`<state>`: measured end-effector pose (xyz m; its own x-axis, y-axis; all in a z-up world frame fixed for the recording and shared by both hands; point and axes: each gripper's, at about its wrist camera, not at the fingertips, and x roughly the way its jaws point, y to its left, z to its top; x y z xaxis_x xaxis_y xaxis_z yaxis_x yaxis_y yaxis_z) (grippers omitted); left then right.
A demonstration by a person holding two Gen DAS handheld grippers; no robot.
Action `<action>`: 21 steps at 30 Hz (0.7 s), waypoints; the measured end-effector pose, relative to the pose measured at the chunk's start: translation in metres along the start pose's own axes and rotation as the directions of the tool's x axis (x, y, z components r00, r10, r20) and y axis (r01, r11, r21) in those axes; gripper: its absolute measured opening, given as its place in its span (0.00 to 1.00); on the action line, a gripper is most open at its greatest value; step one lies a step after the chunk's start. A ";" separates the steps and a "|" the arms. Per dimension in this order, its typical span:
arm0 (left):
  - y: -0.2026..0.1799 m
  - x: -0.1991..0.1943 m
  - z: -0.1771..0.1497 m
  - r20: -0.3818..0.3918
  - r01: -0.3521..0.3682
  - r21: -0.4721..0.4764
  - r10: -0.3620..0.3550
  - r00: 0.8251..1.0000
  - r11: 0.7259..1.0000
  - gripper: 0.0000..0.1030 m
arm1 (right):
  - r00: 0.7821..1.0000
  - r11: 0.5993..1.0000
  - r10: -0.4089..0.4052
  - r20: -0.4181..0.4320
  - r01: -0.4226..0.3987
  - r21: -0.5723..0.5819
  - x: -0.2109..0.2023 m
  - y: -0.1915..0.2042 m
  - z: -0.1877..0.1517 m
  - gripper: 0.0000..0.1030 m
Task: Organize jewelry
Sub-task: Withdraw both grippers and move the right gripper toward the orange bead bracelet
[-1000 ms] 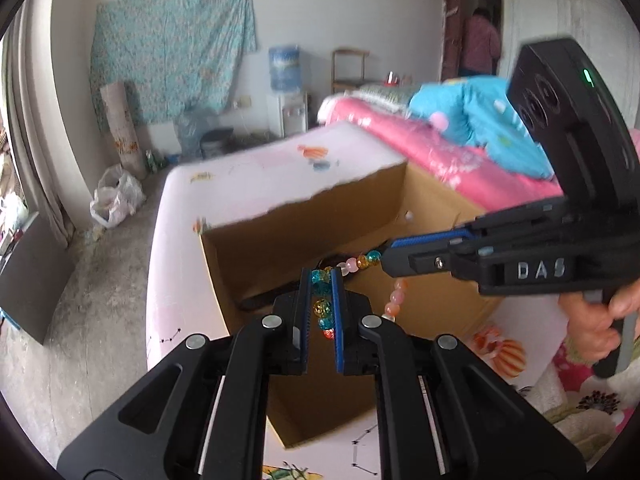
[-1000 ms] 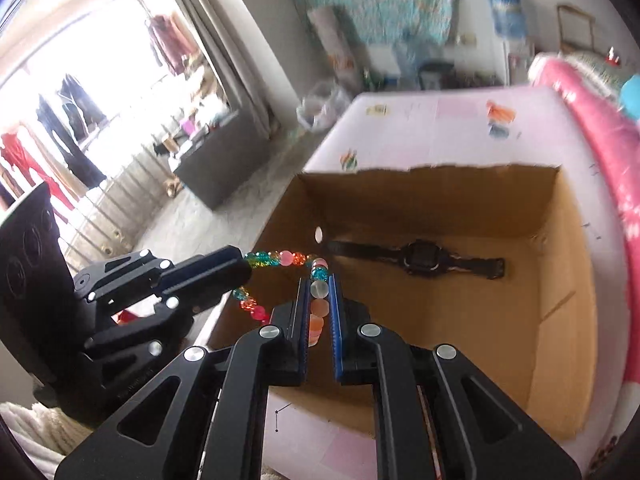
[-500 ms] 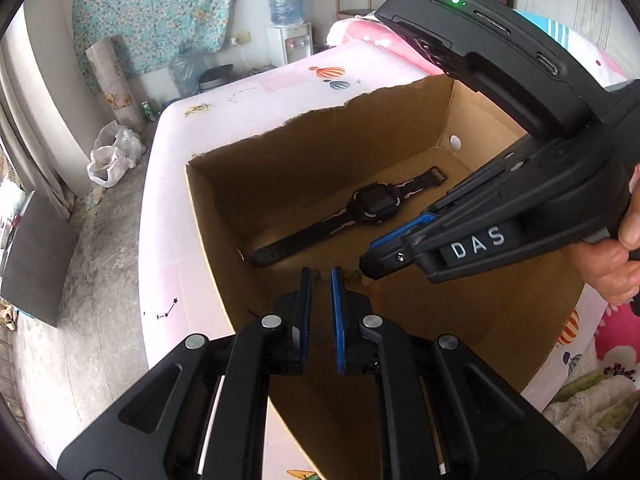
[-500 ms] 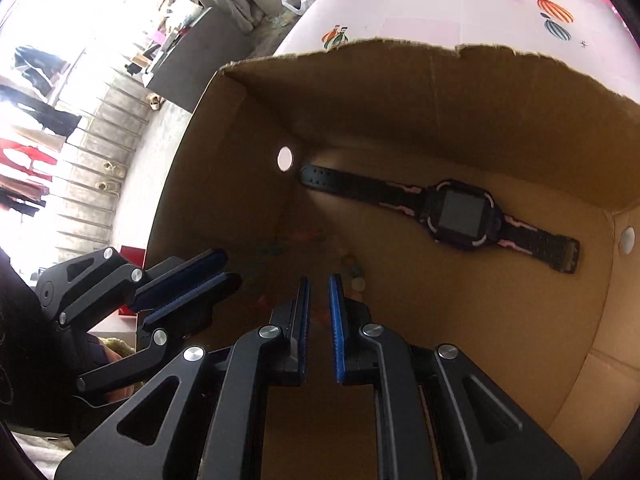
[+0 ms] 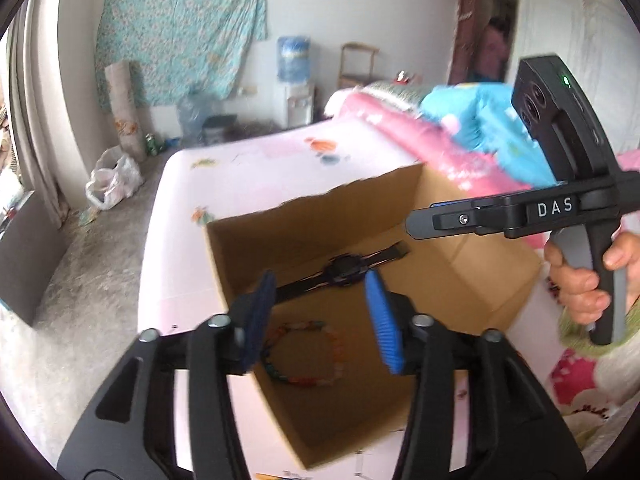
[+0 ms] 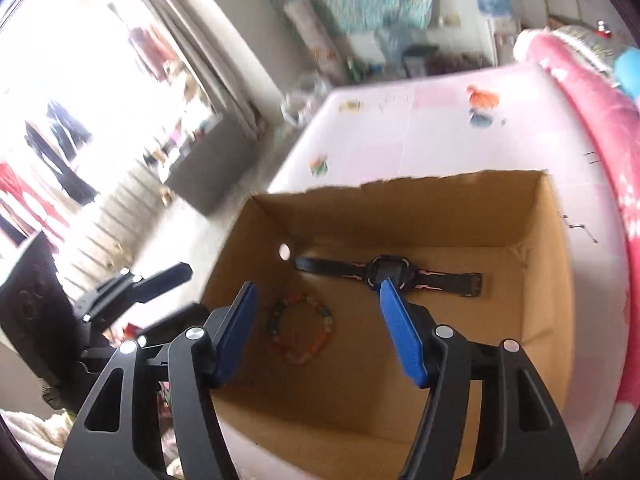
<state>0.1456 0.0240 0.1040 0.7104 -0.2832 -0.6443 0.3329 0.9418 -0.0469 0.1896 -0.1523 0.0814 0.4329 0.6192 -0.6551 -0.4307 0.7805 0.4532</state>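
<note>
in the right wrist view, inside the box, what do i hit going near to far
bead bracelet on the floor of the cardboard box → black watch lying flat further back → the box's far wall with its torn top edge

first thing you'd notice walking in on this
An open cardboard box on a pink bedsheet, with a colourful bead bracelet lying loose on its floor and a black watch stretched out behind it. The right claw and left claw hang over the box, jaws just opened, nothing gripped.
</note>
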 end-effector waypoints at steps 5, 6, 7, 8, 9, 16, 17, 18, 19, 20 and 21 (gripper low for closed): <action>-0.027 -0.008 -0.013 0.003 0.038 -0.015 -0.038 0.999 0.999 0.64 | 0.995 0.999 0.010 0.100 -0.013 0.033 -0.031 -0.006 -0.030 0.70; -0.031 -0.010 -0.016 0.000 0.039 -0.018 -0.039 0.999 0.999 0.65 | 0.994 0.999 0.005 0.112 -0.009 0.036 -0.035 -0.006 -0.035 0.70; -0.033 -0.011 -0.017 -0.004 0.041 -0.023 -0.041 0.999 0.999 0.65 | 0.991 0.999 -0.007 0.131 0.002 0.043 -0.042 -0.006 -0.044 0.70; -0.037 -0.013 -0.020 -0.009 0.044 -0.031 -0.044 0.999 0.999 0.65 | 0.990 0.999 -0.011 0.140 0.004 0.045 -0.050 -0.005 -0.046 0.71; -0.038 -0.014 -0.024 -0.012 0.047 -0.038 -0.048 0.999 0.998 0.65 | 0.989 0.999 -0.012 0.147 0.005 0.048 -0.054 -0.006 -0.052 0.71; -0.056 -0.033 -0.050 -0.006 0.066 -0.048 -0.066 0.998 0.997 0.67 | 0.980 0.994 -0.089 0.180 0.075 0.081 -0.081 -0.007 -0.098 0.82; -0.059 -0.036 -0.055 -0.006 0.067 -0.046 -0.067 0.998 0.997 0.67 | 0.978 0.993 -0.100 0.184 0.086 0.081 -0.084 -0.007 -0.103 0.82; -0.060 -0.038 -0.059 -0.003 0.067 -0.044 -0.067 0.998 0.997 0.67 | 0.976 0.991 -0.117 0.184 0.104 0.079 -0.085 -0.005 -0.110 0.82; -0.063 -0.040 -0.064 -0.002 0.068 -0.043 -0.068 0.998 0.997 0.67 | 0.975 0.990 -0.131 0.181 0.119 0.077 -0.086 -0.003 -0.115 0.82; -0.065 -0.041 -0.069 -0.002 0.070 -0.042 -0.070 0.998 0.997 0.68 | 0.973 0.988 -0.143 0.180 0.131 0.076 -0.085 -0.003 -0.118 0.83; -0.067 -0.042 -0.073 -0.004 0.069 -0.041 -0.069 0.998 0.997 0.68 | 0.969 0.985 -0.166 0.181 0.155 0.072 -0.085 -0.001 -0.125 0.83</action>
<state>0.0480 -0.0134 0.0786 0.6831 -0.3472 -0.6425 0.3558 0.9265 -0.1225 0.0541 -0.2166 0.0616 0.6346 0.4861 -0.6008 -0.2998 0.8714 0.3883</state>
